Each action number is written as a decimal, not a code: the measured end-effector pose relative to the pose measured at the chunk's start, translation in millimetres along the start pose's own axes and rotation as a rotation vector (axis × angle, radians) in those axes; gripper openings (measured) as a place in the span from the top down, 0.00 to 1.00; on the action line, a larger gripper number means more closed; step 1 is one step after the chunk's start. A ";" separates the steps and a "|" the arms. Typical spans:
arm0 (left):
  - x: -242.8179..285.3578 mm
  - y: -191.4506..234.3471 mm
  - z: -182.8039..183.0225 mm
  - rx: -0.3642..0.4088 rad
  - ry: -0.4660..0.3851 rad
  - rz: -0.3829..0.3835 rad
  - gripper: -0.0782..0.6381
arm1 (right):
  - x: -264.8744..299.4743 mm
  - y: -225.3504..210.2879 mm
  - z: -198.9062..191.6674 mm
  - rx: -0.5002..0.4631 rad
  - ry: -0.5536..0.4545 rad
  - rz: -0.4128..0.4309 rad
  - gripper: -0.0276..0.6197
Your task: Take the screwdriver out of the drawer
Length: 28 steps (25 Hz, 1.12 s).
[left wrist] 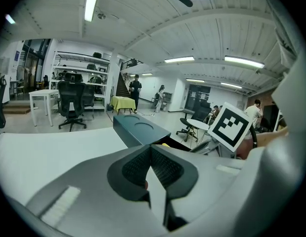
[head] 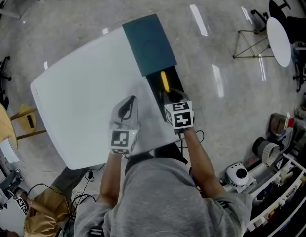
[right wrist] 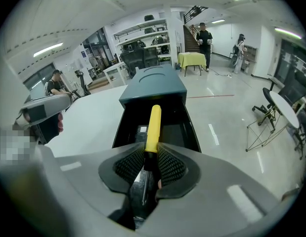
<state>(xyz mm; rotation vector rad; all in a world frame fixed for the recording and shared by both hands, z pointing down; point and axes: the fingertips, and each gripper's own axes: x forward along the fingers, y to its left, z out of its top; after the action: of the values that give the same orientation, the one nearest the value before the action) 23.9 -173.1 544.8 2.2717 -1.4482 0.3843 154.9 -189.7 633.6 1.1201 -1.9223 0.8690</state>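
A yellow-handled screwdriver (right wrist: pixel 153 123) is clamped at its black collar between the pads of my right gripper (right wrist: pixel 150 163). Its handle points forward over the open black drawer (right wrist: pixel 175 132), and the thin shaft runs back between the jaws. The drawer slides out of a teal cabinet (head: pixel 149 43) at the white table's (head: pixel 78 98) right edge. From the head view the screwdriver (head: pixel 164 81) is just above the drawer, ahead of the right gripper (head: pixel 173 97). My left gripper (head: pixel 127 104) hovers over the tabletop to the left, its jaws shut (left wrist: pixel 151 153) with nothing in them.
A round white table (head: pixel 279 41) and a wire-frame stand (head: pixel 249 43) are on the floor to the right. Machines and cables crowd the lower right corner (head: pixel 261 167). A wooden stool (head: pixel 7 125) is at the left. Office chairs, shelves and people are far behind.
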 end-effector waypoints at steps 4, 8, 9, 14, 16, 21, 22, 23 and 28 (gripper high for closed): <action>-9.2 -3.2 5.1 0.004 -0.018 0.003 0.87 | -15.6 2.9 3.4 0.000 -0.035 -0.008 0.83; -22.5 -11.7 13.3 0.016 -0.041 0.010 0.87 | -39.3 7.6 7.1 -0.007 -0.075 -0.010 0.83; -26.7 -13.7 15.1 0.018 -0.046 0.012 0.87 | -45.5 9.6 8.1 -0.012 -0.086 -0.009 0.83; -46.3 -16.9 22.9 0.026 -0.075 0.032 0.87 | -70.5 24.2 14.5 -0.046 -0.137 0.003 0.83; -55.5 -15.4 25.9 0.030 -0.081 0.047 0.87 | -78.6 32.5 17.4 -0.065 -0.154 0.009 0.83; -81.7 -9.2 31.7 0.027 -0.119 0.086 0.87 | -94.5 58.9 23.1 -0.110 -0.192 0.037 0.83; -87.4 -7.7 31.8 0.023 -0.124 0.098 0.87 | -97.5 64.2 23.9 -0.119 -0.198 0.046 0.83; -93.2 -6.2 32.1 0.018 -0.128 0.109 0.87 | -100.4 69.3 24.9 -0.129 -0.205 0.054 0.83; -126.2 11.0 28.4 -0.004 -0.149 0.183 0.87 | -111.5 103.0 31.4 -0.189 -0.233 0.100 0.83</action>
<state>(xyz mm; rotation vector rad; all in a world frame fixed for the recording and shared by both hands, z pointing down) -38.9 -90.9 466.3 2.2122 -1.7367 0.2703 93.0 -130.5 504.5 1.0562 -2.2172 0.6145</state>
